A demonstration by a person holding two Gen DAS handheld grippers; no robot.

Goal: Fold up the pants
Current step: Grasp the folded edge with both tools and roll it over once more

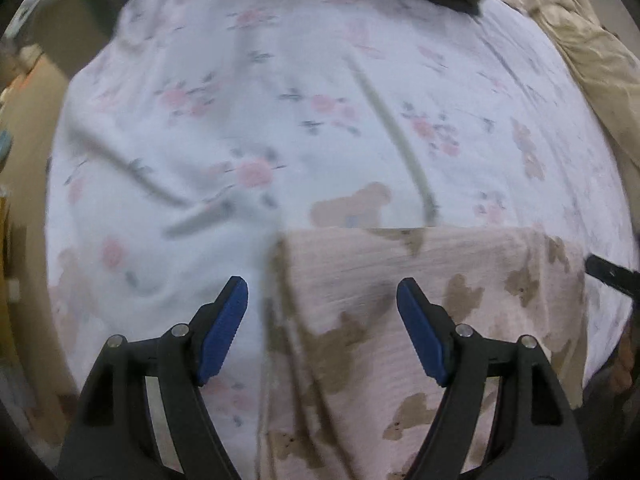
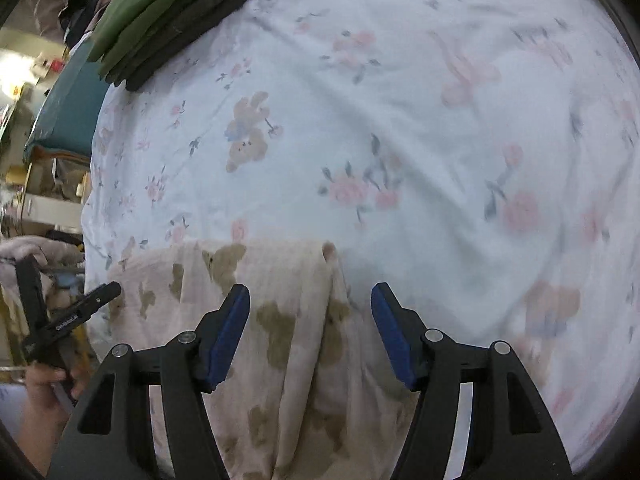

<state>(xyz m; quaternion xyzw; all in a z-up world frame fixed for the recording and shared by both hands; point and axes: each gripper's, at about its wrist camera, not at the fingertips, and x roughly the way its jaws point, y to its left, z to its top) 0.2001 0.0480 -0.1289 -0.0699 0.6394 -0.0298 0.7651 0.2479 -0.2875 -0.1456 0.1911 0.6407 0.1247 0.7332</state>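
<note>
Both claws, left [image 1: 322, 330] and right [image 2: 310, 334], gape above pants [image 2: 280, 320] stretching lengthwise away toward bedsheet [image 2: 400, 120].

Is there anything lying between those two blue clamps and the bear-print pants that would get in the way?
Nothing visible does. The pants lie flat on the flowered bedsheet, right beneath the open left gripper and open right gripper. The stack of folded clothes sits far off at the bed's edge.

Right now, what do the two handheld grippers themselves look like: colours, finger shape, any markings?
Both match: the left gripper and right gripper have matte black plastic linkage arms joined by round silver pivot pins, each ending in a tapered finger faced with a ribbed blue pad. In the right wrist view, small white lettering, too small to read, shows on the left gripper's black body. No cables show.
</note>
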